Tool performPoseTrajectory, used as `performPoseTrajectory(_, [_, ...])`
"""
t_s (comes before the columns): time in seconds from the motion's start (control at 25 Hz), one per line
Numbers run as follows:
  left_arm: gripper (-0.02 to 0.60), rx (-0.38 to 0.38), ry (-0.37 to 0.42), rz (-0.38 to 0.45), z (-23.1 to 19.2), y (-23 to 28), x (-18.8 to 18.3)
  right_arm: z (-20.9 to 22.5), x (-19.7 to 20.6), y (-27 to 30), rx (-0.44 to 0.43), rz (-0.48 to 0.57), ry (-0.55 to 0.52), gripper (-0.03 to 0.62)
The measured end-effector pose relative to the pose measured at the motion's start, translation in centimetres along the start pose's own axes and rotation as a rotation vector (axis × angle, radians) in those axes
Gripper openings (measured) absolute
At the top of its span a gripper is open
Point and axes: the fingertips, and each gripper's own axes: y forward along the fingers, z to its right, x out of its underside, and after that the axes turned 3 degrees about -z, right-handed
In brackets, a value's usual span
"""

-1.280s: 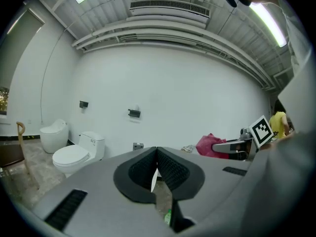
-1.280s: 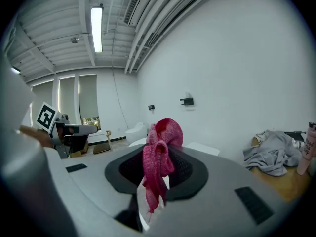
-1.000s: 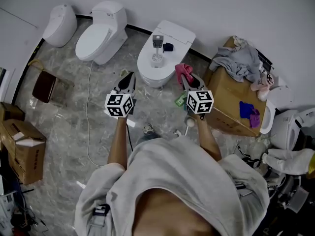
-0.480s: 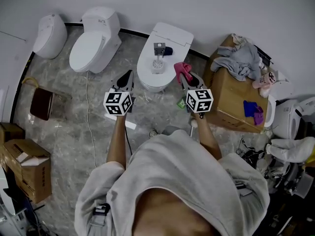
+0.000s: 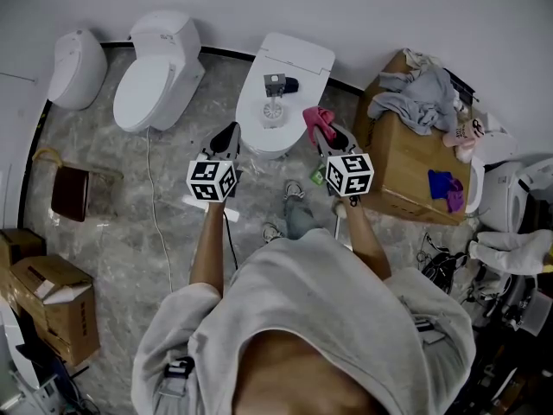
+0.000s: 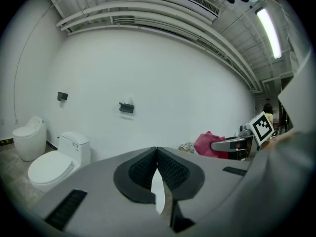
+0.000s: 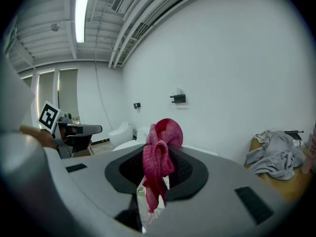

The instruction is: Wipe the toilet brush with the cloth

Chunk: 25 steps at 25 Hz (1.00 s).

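Pink cloth [image 7: 159,154] bunches in the right gripper's [image 5: 321,135] pinching jaws, ready for wiping, while the left gripper [image 5: 230,133], pressed together and empty, points toward the toilet brush [image 5: 274,107] upright on the toilet lid [image 5: 298,59].

- This is a bare storage or test room for bathroom ware, not a home bathroom.
- A small toilet [image 5: 76,63], a second toilet [image 5: 160,67] and a third toilet [image 5: 281,85] stand in a row along the white wall at the top of the head view, on a marbled floor [image 5: 130,197].
- Cardboard boxes [image 5: 52,305] sit at lower left, and a clothes-heaped box [image 5: 406,167] at right.
- Open ceiling pipes [image 6: 148,14] and a tube light [image 6: 269,26] run overhead.
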Motion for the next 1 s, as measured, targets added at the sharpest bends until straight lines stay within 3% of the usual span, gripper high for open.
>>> performPoseTrajectory(0.6, [0.020,-0.051,0.007,-0.059,-2.3,8.8,-1.5,5.1,-2.3,7.8,-0.072,-0.022,0.024,0.105])
performPoseTrajectory(1.0, [0.020,-0.122,-0.026,-0.120,-3.1,14.2,-0.9,8.0,-2.7,12.0,-0.169,-0.059,0.031,0.104])
